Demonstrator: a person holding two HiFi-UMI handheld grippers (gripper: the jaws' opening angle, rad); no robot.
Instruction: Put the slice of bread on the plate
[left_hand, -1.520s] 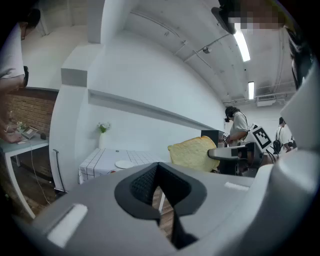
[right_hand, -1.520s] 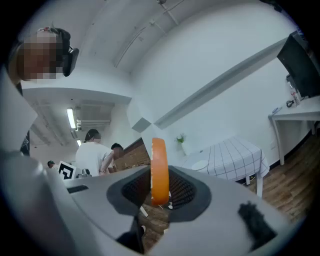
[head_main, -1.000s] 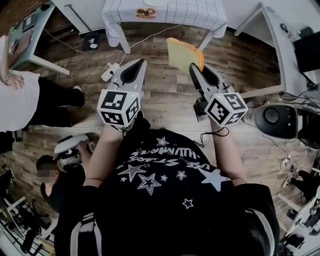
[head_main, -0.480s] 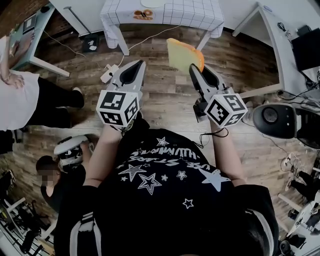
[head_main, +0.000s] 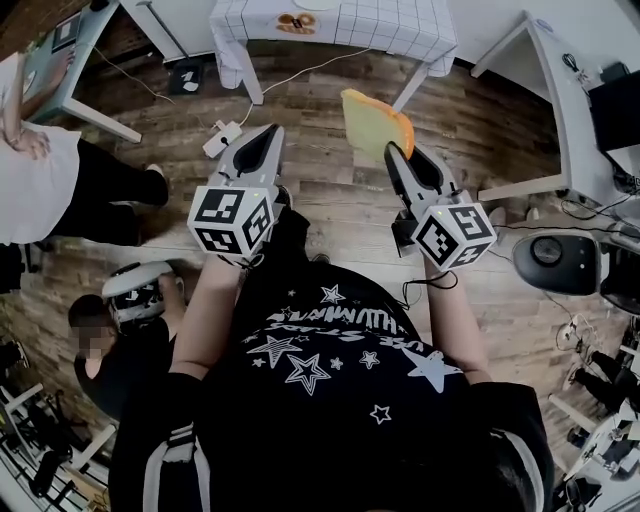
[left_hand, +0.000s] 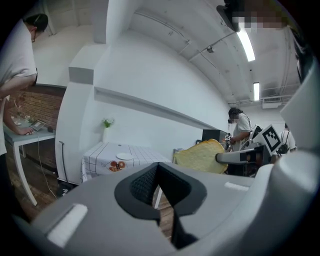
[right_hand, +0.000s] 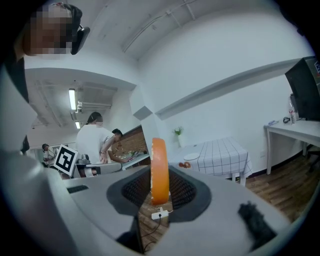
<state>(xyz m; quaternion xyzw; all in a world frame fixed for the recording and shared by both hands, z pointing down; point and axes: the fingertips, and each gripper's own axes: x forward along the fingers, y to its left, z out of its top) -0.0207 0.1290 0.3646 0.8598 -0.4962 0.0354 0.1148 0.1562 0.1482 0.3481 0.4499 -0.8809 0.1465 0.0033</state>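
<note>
**Bread slice held up in the right tongs, well short of the plate**

The right tongs are partly closed, pinching the slice of bread on edge by its lower crust above the wooden floor. The white plate sits on the checked-cloth bench, well apart. The left tongs are closed with nothing between them. The slice looks light, soft and easily crushed, so a gentle hold near the firmer crust seems best.

The top edge of your head view is cutting off the tabletop and nearly all of the plate. The round brown things beside it are showing too small to name. Your right hand-held gripper is hiding the bottom of the slice of bread.
</note>
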